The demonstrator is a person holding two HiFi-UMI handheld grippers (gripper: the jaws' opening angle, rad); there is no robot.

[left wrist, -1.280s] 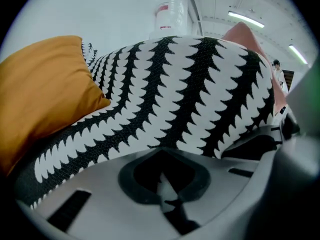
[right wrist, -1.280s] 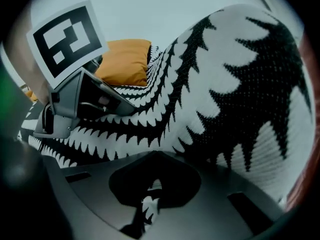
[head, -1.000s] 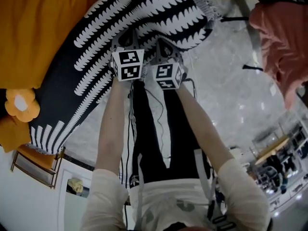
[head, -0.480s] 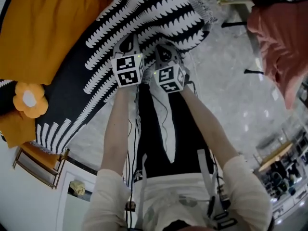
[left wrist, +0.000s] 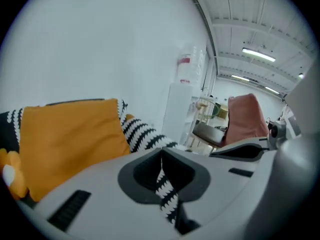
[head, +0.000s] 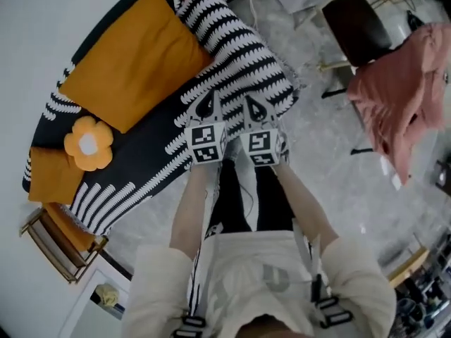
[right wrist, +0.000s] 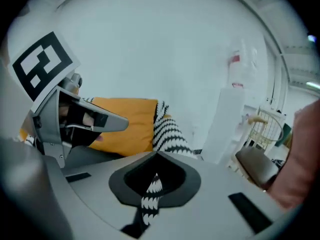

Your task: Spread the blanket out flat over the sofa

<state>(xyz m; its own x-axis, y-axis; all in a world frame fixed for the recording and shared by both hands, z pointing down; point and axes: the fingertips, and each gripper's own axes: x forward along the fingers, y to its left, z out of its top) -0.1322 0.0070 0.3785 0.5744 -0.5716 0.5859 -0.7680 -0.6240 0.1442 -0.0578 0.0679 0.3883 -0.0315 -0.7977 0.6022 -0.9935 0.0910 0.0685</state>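
A black-and-white patterned blanket (head: 239, 62) lies over the sofa (head: 134, 157), its near edge hanging toward the floor. My left gripper (head: 207, 104) and right gripper (head: 255, 106) stand side by side at that edge, each shut on a fold of the blanket. In the left gripper view a strip of blanket (left wrist: 167, 199) is pinched between the jaws. The right gripper view shows the same, with blanket (right wrist: 150, 196) caught in the jaws. A large orange cushion (head: 134, 65) rests on the sofa beyond them.
A flower-shaped cushion (head: 88, 143) and a small orange cushion (head: 49, 174) lie at the sofa's left end. A wooden rack (head: 63, 248) stands by that end. A dark chair (head: 356, 30) and a pink cloth (head: 405, 90) are at the right on the grey floor.
Both grippers have lifted and pulled back from the sofa with the blanket edge in them. The view has widened, so the whole sofa and its cushions now show.
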